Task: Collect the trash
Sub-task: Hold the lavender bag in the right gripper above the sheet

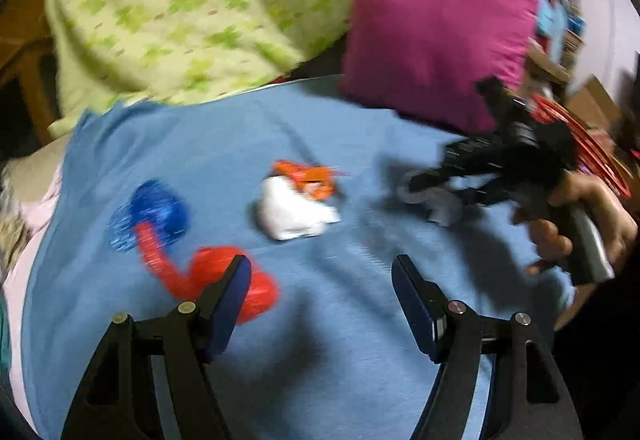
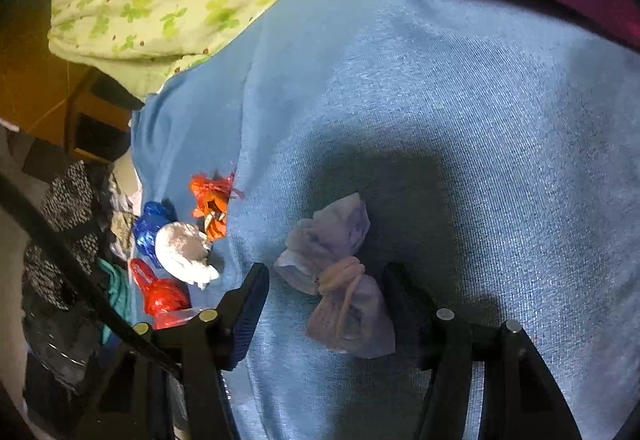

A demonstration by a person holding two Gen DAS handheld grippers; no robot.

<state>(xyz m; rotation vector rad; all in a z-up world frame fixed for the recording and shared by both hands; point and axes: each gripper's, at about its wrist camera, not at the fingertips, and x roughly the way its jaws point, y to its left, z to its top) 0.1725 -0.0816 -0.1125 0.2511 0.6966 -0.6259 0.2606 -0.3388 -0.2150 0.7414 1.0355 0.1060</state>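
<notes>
Several trash pieces lie on a blue cloth [image 1: 304, 340]. In the left wrist view I see a red wrapper [image 1: 188, 268], a blue wrapper [image 1: 150, 213], a white crumpled paper [image 1: 294, 211] and an orange wrapper [image 1: 310, 175]. My left gripper [image 1: 320, 304] is open and empty, its left finger over the red wrapper's edge. My right gripper [image 1: 432, 195] shows at the right, low over a pale tissue. In the right wrist view my right gripper [image 2: 326, 304] is open around the pale crumpled tissue [image 2: 340, 280], which lies between its fingers.
A magenta cushion [image 1: 436, 35] lies at the back right and a green clover-print pillow [image 1: 192, 7] at the back left. Red hoops and boxes [image 1: 580, 135] stand to the right. Dark clothes [image 2: 60, 240] pile beside the cloth's left edge.
</notes>
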